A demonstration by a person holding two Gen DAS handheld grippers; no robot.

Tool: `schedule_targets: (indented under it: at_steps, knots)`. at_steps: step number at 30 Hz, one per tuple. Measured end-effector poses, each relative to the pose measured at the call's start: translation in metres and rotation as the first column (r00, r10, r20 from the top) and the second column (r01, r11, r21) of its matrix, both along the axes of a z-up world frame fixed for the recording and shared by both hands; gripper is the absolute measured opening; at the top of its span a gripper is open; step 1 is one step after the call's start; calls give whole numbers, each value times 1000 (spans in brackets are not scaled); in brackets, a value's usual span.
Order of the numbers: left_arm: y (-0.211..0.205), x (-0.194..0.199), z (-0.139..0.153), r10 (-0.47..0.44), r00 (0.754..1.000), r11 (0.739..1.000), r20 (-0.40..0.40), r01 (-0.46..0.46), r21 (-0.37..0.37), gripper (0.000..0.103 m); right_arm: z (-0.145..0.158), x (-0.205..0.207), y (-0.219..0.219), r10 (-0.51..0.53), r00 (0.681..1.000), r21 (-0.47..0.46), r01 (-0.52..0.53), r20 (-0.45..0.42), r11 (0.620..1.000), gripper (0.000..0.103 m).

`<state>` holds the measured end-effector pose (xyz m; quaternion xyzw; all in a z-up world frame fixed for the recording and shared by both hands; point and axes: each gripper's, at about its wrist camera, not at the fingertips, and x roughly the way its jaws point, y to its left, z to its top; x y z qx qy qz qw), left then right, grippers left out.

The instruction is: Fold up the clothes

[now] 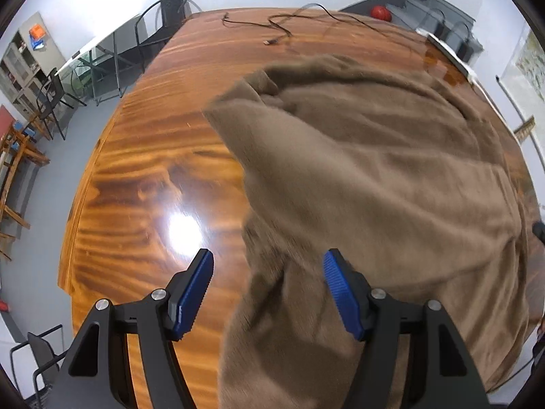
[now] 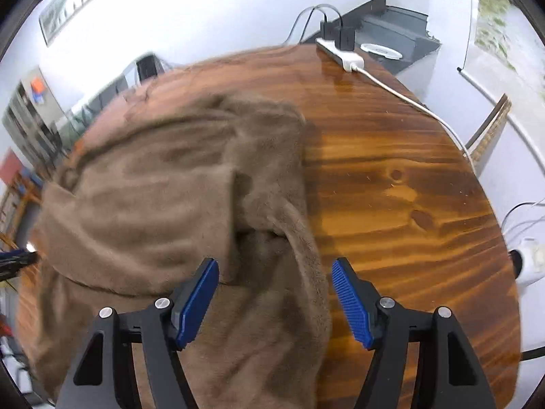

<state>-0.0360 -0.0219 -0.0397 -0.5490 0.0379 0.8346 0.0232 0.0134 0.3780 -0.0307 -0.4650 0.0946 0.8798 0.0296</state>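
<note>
No legible text anywhere.

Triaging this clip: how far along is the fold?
Done: brown garment lies rumpled on the wooden table, no tidy fold visible. In hand: nothing; left gripper and right gripper are open over its edges. Left: grasping and all folds.

An office or meeting room. A large glossy wooden tabletop [image 1: 143, 177] fills the middle, with black metal-frame chairs [image 1: 51, 99] and a glass-topped desk [image 1: 92, 58] along a plain white wall. A cabinet with glass doors [image 1: 20, 64] stands in the corner. A white power strip [image 2: 340, 52] (chargers plugged in) sits at the tabletop's far edge, and a framed picture [image 2: 68, 3] hangs above.
</note>
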Motion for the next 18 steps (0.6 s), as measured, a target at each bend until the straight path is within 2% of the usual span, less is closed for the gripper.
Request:
schedule_targets:
  at_steps: [2, 5, 7, 11, 13, 18]
  knots:
    - [-10, -14, 5, 16, 1000, 1000, -16, -16, 15, 72, 7, -8, -6, 32, 999, -49, -33, -26, 998, 71]
    - [-26, -38, 10, 32, 999, 999, -33, -30, 44, 72, 8, -32, -17, 65, 997, -33, -66, -32, 997, 71]
    - [-32, -54, 8, 28, 999, 998, -32, -26, 62, 72, 1, -53, -25, 86, 996, -16, -86, -10, 996, 71]
    - [-40, -82, -7, 8, 1000, 995, -1, -7, 97, 73, -24, -83, -28, 95, 993, -61, -91, 72, 994, 71]
    - [-42, -92, -14, -4, 1000, 992, 10, 3, 124, 73, -29, -87, -33, 105, 991, -52, -101, 86, 994, 71]
    - [-41, -105, -23, -35, 999, 992, 22, 32, 120, 74, -34, -93, -45, 129, 986, -32, -126, 106, 992, 71]
